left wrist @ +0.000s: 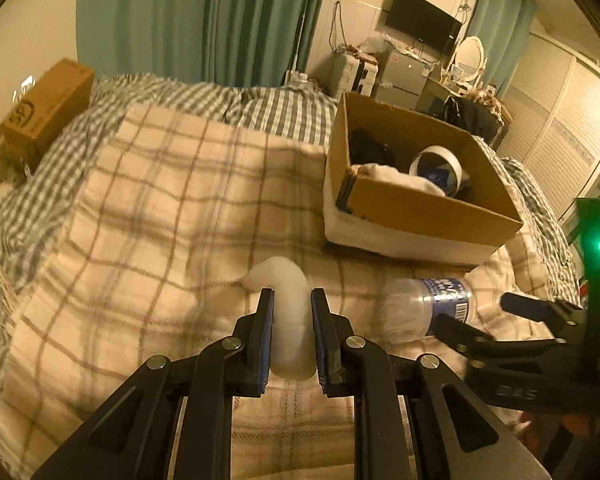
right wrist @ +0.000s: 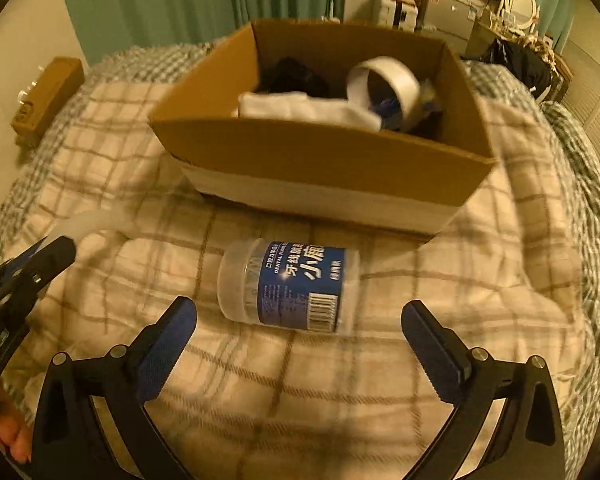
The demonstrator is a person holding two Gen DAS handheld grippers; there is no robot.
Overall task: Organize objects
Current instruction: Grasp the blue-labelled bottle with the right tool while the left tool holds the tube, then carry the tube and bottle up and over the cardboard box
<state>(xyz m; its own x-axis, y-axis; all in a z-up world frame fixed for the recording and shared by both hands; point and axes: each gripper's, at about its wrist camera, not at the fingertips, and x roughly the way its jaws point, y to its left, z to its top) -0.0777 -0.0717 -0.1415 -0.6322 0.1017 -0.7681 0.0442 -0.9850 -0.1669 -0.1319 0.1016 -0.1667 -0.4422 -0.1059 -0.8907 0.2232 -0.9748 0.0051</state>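
My left gripper [left wrist: 292,300] is shut on a white sock [left wrist: 288,304] and holds it over the plaid blanket [left wrist: 160,200]; the sock's tip also shows in the right wrist view [right wrist: 96,220]. A clear plastic jar with a blue label [right wrist: 290,286] lies on its side on the blanket, just ahead of my open right gripper [right wrist: 298,316]. The jar also shows in the left wrist view [left wrist: 432,306], with the right gripper [left wrist: 476,312] at it. A cardboard box [right wrist: 332,160] behind the jar holds a white cloth [right wrist: 300,108], a white tape roll [right wrist: 384,80] and dark items.
The bed has a checked grey cover [left wrist: 40,184] under the blanket. A brown box [left wrist: 46,108] stands at the far left by the wall. Green curtains [left wrist: 200,20], a TV [left wrist: 422,20] and cluttered furniture lie beyond the bed.
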